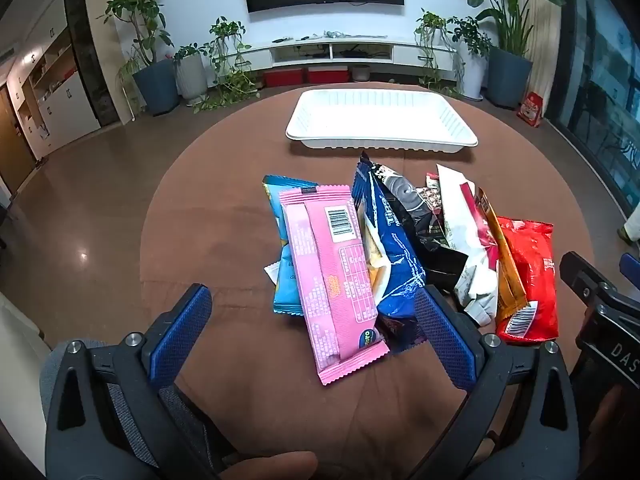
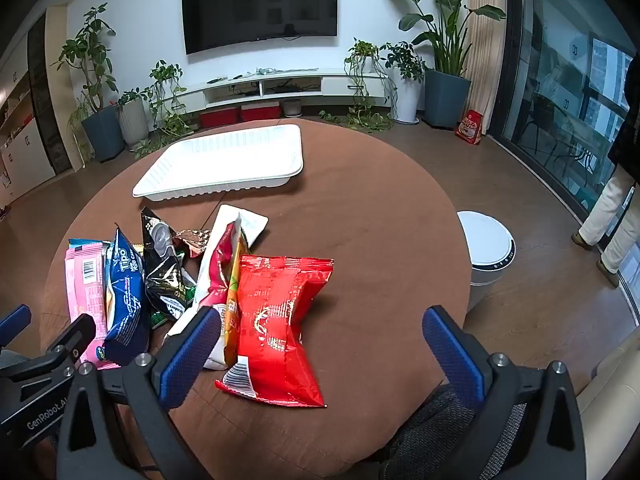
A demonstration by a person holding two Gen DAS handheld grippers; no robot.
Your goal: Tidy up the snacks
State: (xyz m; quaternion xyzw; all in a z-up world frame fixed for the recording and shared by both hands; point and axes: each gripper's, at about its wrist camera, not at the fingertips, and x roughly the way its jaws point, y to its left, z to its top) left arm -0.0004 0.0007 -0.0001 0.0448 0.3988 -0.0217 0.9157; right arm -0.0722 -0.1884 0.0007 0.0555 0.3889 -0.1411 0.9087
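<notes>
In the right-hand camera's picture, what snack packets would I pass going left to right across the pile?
Pink packet → dark blue Tipo bag → black bag → white and red bag → big red bag. The slim orange packet and the small ones tucked underneath overlap too much to place.

Sharp, evenly lit — fisheye-warped edges.

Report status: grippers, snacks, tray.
Left gripper open, right gripper open, both empty. Mixed foil snack packets piled on brown round table. White plastic ribbed tray empty, path unobstructed.
</notes>
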